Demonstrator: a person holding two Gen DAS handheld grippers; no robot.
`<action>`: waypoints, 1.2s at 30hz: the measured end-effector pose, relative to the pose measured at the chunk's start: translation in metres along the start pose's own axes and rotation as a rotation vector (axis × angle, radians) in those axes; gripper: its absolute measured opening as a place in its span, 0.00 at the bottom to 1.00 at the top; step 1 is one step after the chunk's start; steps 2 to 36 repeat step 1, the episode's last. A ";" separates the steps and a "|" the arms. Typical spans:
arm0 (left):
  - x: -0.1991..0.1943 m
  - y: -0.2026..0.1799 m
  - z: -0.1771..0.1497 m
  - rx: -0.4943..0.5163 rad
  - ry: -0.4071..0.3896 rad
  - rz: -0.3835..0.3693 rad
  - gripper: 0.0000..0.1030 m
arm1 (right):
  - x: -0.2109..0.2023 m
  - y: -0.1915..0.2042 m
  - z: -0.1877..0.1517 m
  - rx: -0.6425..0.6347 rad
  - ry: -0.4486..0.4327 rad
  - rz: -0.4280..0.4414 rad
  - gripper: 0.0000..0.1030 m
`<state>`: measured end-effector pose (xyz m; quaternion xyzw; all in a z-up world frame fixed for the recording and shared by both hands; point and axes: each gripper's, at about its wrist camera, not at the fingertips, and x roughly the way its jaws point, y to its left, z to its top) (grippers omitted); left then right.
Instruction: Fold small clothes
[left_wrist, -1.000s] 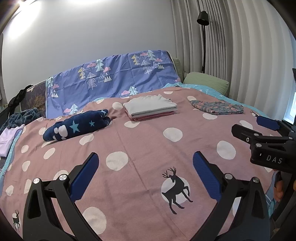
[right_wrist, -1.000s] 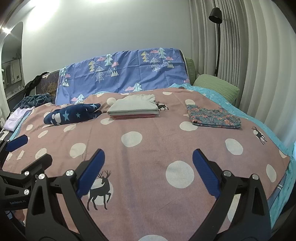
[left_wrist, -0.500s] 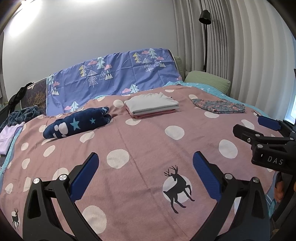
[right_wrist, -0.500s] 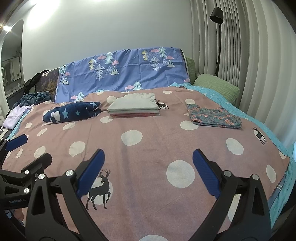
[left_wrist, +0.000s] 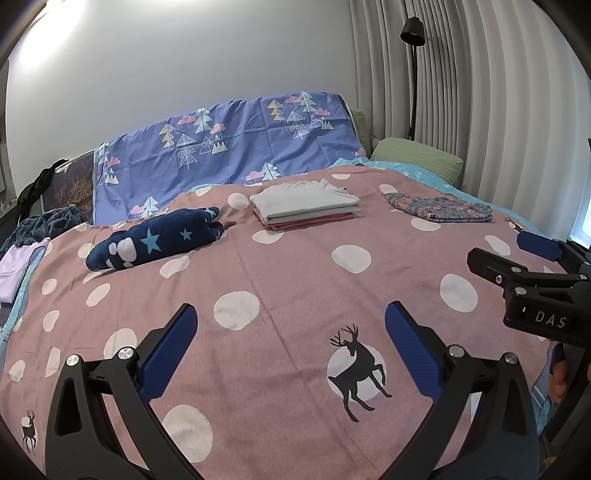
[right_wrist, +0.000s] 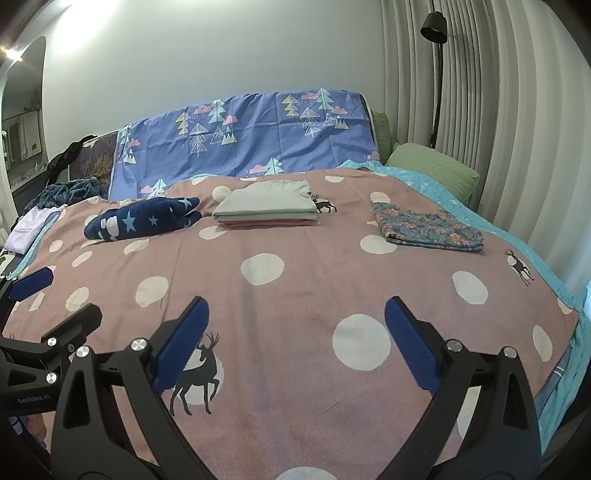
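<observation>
A folded stack with a grey top piece over pink ones (left_wrist: 306, 208) (right_wrist: 267, 208) lies at the far middle of the pink dotted blanket (left_wrist: 280, 280) (right_wrist: 306, 280). Left of it sits a navy star-print garment (left_wrist: 159, 238) (right_wrist: 144, 221), rolled and bunched. At the right lies a folded blue floral piece (left_wrist: 439, 208) (right_wrist: 428, 229). My left gripper (left_wrist: 290, 347) hangs open above the blanket's near part, holding nothing. My right gripper (right_wrist: 295, 343) is open and holds nothing too; it also shows at the right edge of the left wrist view (left_wrist: 524, 254).
A purple tree-print sheet (left_wrist: 229, 147) drapes the headboard. A green pillow (right_wrist: 432, 168) lies at the far right by grey curtains and a black floor lamp (right_wrist: 436, 74). A lilac garment (left_wrist: 14, 269) and a dark blue throw (left_wrist: 48, 225) sit off the left side.
Both views have tipped up a little, so the bed and clothes sit slightly lower in the frames. No garment has moved and both grippers stay open.
</observation>
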<state>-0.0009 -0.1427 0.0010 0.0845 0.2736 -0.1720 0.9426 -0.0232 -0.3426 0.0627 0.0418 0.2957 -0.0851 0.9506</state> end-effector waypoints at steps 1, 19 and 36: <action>0.000 0.000 -0.001 0.000 0.001 0.000 0.99 | 0.000 0.000 0.000 0.000 0.000 0.000 0.95; 0.000 0.000 -0.001 0.000 0.001 0.000 0.99 | 0.000 0.000 0.000 0.000 0.000 0.000 0.95; 0.000 0.000 -0.001 0.000 0.001 0.000 0.99 | 0.000 0.000 0.000 0.000 0.000 0.000 0.95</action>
